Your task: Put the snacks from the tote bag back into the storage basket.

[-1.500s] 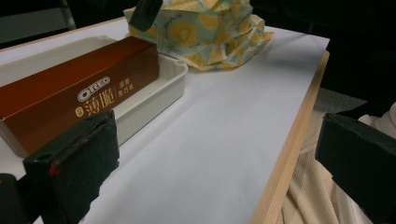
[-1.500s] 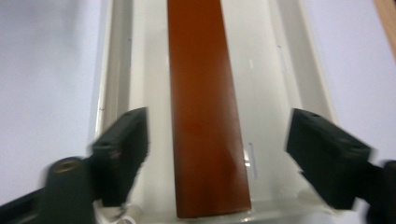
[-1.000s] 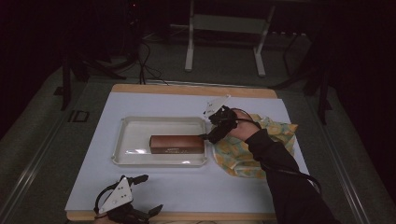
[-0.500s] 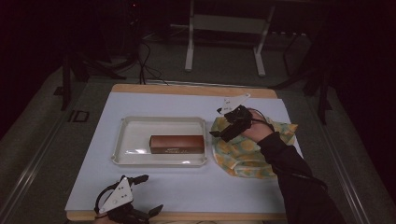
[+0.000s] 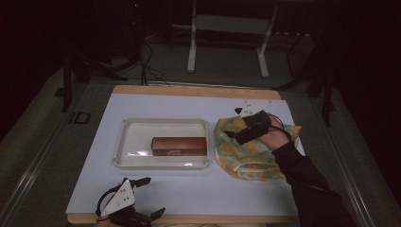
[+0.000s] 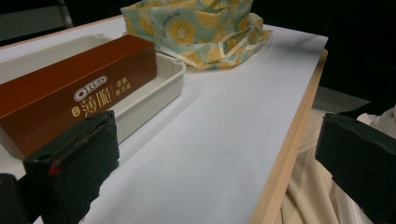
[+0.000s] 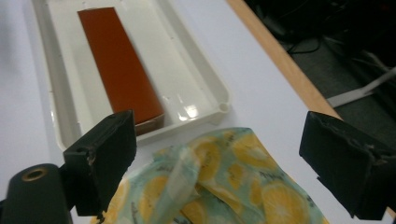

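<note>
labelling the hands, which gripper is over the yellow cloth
The right gripper, jaws open above the lemon-print cloth. The left gripper sits at the table's near edge, away from it.

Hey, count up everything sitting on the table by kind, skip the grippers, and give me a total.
Tray: 1
Cookie box: 1
Cloth: 1
Total: 3

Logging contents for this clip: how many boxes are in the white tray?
1. A brown Oreo box lies flat in the white tray, toward its right end, next to the lemon-print cloth. Nothing else shows in the tray.
</note>
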`<control>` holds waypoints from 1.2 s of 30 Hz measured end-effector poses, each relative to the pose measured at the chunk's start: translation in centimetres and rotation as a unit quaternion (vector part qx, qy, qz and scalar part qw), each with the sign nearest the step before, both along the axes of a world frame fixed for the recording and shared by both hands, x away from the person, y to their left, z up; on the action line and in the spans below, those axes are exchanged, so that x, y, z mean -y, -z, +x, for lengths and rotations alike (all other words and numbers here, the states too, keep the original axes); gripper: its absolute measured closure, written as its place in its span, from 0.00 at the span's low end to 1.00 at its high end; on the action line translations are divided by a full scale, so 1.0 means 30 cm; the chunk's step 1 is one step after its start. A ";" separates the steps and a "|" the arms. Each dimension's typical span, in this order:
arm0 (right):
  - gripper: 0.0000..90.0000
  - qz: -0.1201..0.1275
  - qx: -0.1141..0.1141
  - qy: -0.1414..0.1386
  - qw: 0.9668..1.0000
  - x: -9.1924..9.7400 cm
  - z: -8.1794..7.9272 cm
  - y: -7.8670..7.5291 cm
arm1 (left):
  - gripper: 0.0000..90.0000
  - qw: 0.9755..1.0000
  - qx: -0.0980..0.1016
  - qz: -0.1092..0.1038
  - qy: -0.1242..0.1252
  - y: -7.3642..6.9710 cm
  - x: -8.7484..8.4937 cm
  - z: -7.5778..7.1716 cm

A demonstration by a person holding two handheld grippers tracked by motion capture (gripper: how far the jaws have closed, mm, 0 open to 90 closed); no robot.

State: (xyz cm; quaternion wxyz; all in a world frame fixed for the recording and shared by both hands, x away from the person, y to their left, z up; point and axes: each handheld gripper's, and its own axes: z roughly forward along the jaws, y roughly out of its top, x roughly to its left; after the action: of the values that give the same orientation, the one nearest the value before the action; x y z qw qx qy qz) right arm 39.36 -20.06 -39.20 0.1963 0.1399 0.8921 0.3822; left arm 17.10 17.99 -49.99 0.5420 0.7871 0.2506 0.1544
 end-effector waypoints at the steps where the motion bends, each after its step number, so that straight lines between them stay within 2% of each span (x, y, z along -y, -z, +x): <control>1: 0.12 0.004 0.001 0.006 1.000 0.011 -0.004 0.001 | 0.00 1.000 0.000 0.000 0.000 0.000 0.000 0.000; 3: 0.12 0.008 0.008 0.012 1.000 0.022 -0.007 0.003 | 0.00 1.000 0.000 0.001 0.000 0.000 0.000 0.000; 5: 0.12 0.016 0.023 0.032 0.999 0.055 -0.015 0.011 | 0.00 1.000 0.000 0.000 0.000 0.000 0.001 0.000; 8: 0.12 0.028 0.025 0.048 0.998 0.087 -0.022 0.023 | 0.00 1.000 0.000 0.000 0.000 0.000 0.001 0.001; 12: 0.12 0.033 0.025 0.062 0.997 0.110 -0.027 0.036 | 0.00 1.000 0.000 -0.001 0.000 0.000 0.002 0.002; 15: 0.12 0.043 0.025 0.089 0.995 0.129 -0.037 0.056 | 0.00 1.000 0.000 -0.001 0.000 0.000 0.001 0.003; 16: 0.12 0.043 0.025 0.089 0.995 0.129 -0.037 0.056 | 0.00 1.000 0.000 -0.001 0.001 0.000 0.002 0.003; 19: 0.12 0.055 0.035 0.128 0.990 0.152 -0.057 0.076 | 0.00 1.000 -0.001 -0.001 0.001 0.000 0.003 0.004; 21: 0.12 0.074 0.038 0.148 0.985 0.170 -0.068 0.085 | 0.00 1.000 -0.001 -0.001 0.001 0.000 0.003 0.004; 23: 0.12 0.082 0.050 0.162 0.982 0.184 -0.076 0.096 | 0.00 1.000 -0.001 -0.001 0.002 0.000 0.003 0.006; 25: 0.12 0.081 0.053 0.168 0.981 0.188 -0.080 0.102 | 0.00 1.000 0.000 -0.001 0.002 0.000 0.004 0.005; 26: 0.12 0.084 0.060 0.180 0.978 0.201 -0.092 0.115 | 0.00 1.000 0.000 -0.001 0.002 0.000 0.004 0.006; 29: 0.12 0.095 0.064 0.200 0.973 0.225 -0.108 0.135 | 0.00 1.000 0.000 -0.001 0.002 0.000 0.004 0.005; 30: 0.12 0.095 0.064 0.200 0.973 0.225 -0.108 0.135 | 0.00 1.000 0.000 -0.001 0.002 0.000 0.004 0.005; 33: 0.12 0.111 0.066 0.232 0.964 0.265 -0.133 0.166 | 0.00 1.000 0.000 -0.001 0.002 0.000 0.004 0.005; 34: 0.12 0.111 0.066 0.232 0.964 0.265 -0.133 0.166 | 0.00 1.000 0.000 -0.001 0.002 0.000 0.004 0.005; 36: 0.12 0.120 0.067 0.245 0.960 0.290 -0.146 0.184 | 0.00 1.000 0.000 0.000 0.002 0.000 0.005 0.005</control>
State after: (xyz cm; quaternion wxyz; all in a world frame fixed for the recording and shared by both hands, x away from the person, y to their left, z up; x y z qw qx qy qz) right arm 34.97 -28.77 -44.72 0.3249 0.3504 0.7632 0.4350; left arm 17.26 17.83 -50.00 0.5423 0.7878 0.2489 0.1526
